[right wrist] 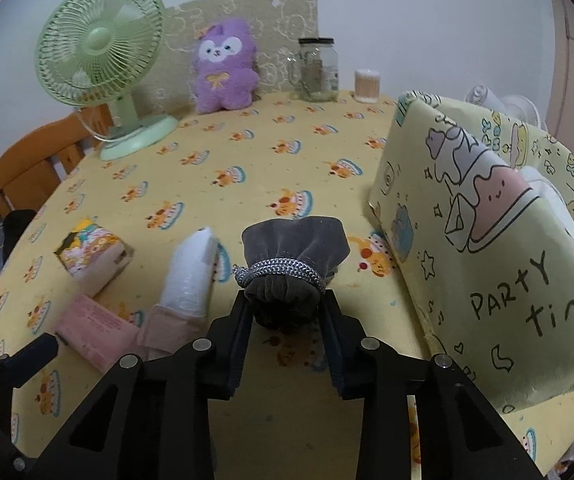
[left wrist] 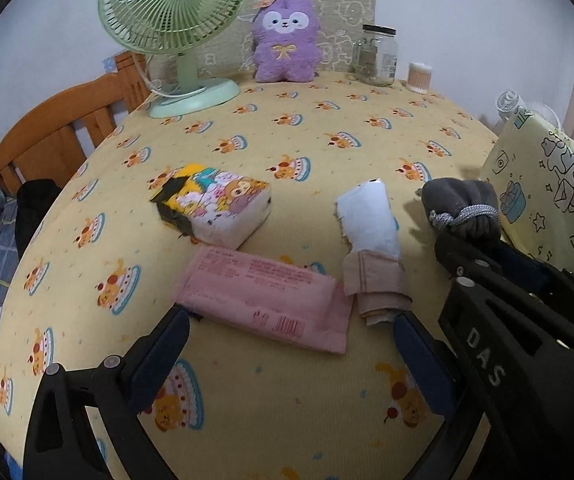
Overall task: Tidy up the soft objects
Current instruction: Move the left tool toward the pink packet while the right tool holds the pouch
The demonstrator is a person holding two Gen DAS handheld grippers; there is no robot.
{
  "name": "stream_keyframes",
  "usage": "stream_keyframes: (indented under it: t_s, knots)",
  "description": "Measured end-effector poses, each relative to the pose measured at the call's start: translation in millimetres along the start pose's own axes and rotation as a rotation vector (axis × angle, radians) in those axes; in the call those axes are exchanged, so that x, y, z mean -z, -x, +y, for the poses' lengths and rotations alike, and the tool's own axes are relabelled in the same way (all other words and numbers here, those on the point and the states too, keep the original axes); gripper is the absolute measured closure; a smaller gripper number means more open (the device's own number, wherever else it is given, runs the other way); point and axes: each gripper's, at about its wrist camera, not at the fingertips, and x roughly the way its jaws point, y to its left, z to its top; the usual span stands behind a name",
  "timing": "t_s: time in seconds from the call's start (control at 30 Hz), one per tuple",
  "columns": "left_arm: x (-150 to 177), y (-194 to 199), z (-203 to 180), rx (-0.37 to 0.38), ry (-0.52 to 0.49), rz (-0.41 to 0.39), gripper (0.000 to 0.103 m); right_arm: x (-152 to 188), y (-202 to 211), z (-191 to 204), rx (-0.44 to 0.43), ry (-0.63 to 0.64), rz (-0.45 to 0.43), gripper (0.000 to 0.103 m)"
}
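Note:
My right gripper (right wrist: 286,304) is shut on a grey velvet drawstring pouch (right wrist: 293,258) and holds it above the yellow tablecloth (right wrist: 247,160), left of a yellow "party time" gift bag (right wrist: 487,240). The pouch (left wrist: 463,208) and right gripper (left wrist: 471,256) also show in the left wrist view, next to the bag (left wrist: 547,200). My left gripper (left wrist: 291,320) is open, low over a pink tissue pack (left wrist: 267,300). A white and beige folded cloth (left wrist: 371,240) lies right of it. A cartoon-printed tissue pack (left wrist: 215,204) lies behind.
A green desk fan (left wrist: 171,20), a purple plush toy (left wrist: 287,40), a glass jar (left wrist: 379,56) and a cotton swab tub (left wrist: 419,76) stand along the far edge. A wooden chair (left wrist: 67,128) is at the left.

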Motion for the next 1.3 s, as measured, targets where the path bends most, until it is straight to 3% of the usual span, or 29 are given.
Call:
stream_keyframes:
  t_s: [0.33,0.67,1.03,1.3]
  knots:
    - [3.7,0.7,7.8,-0.036,0.049,0.009,0.003,4.3,14.3,2.5,-0.099,0.038,-0.020,0.067]
    - [-11.1,-11.1,9.5,-0.056,0.020,0.010,0.006,-6.1,9.4,5.7,-0.115,0.039,-0.026,0.067]
    - [-19.5,-15.7,-6.0,-0.001,-0.028,-0.002,0.007,-13.7,-0.6,4.9,-0.140,0.032,0.003,0.067]
    - [-31.2,-22.1,-21.3,0.031,-0.083,0.000,0.007,-18.2,-2.5,-8.4,-0.110,-0.002,0.008,0.067]
